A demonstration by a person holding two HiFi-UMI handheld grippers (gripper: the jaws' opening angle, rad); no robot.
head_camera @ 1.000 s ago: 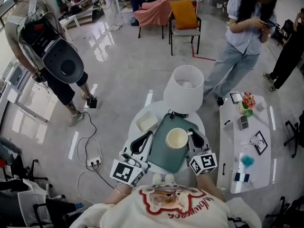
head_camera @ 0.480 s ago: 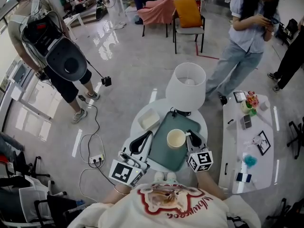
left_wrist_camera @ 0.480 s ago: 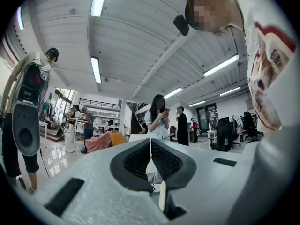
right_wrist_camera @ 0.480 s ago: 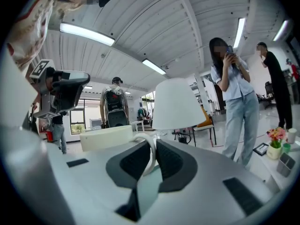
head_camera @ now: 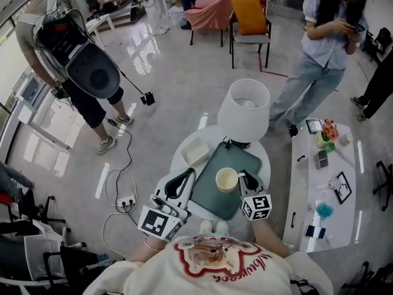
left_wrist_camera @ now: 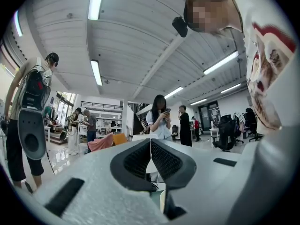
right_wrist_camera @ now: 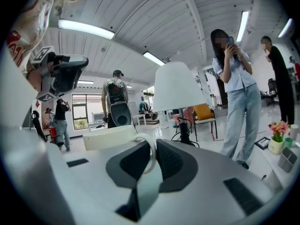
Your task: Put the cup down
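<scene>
A cream cup [head_camera: 226, 179] is over the dark green tray [head_camera: 212, 201] on the small round white table [head_camera: 179, 165]; I cannot tell whether it rests on the tray. My right gripper [head_camera: 244, 177] is shut on the cup's handle from the right. The right gripper view shows the white handle [right_wrist_camera: 151, 150] pinched between the black pads, with the cup body [right_wrist_camera: 110, 137] to the left. My left gripper [head_camera: 188, 177] hovers over the tray's left edge. In the left gripper view its jaws [left_wrist_camera: 150, 159] meet with nothing between them.
A white table lamp [head_camera: 244, 110] stands at the table's far side, and a shallow white box [head_camera: 194, 153] lies left of the tray. A long white side table [head_camera: 307, 201] with small items is at the right. People stand nearby; cables [head_camera: 120, 183] lie on the floor.
Both grippers and the cup stay where they were over the tray. The person with the backpack at the left has stepped along, and my head view has shifted slightly.
</scene>
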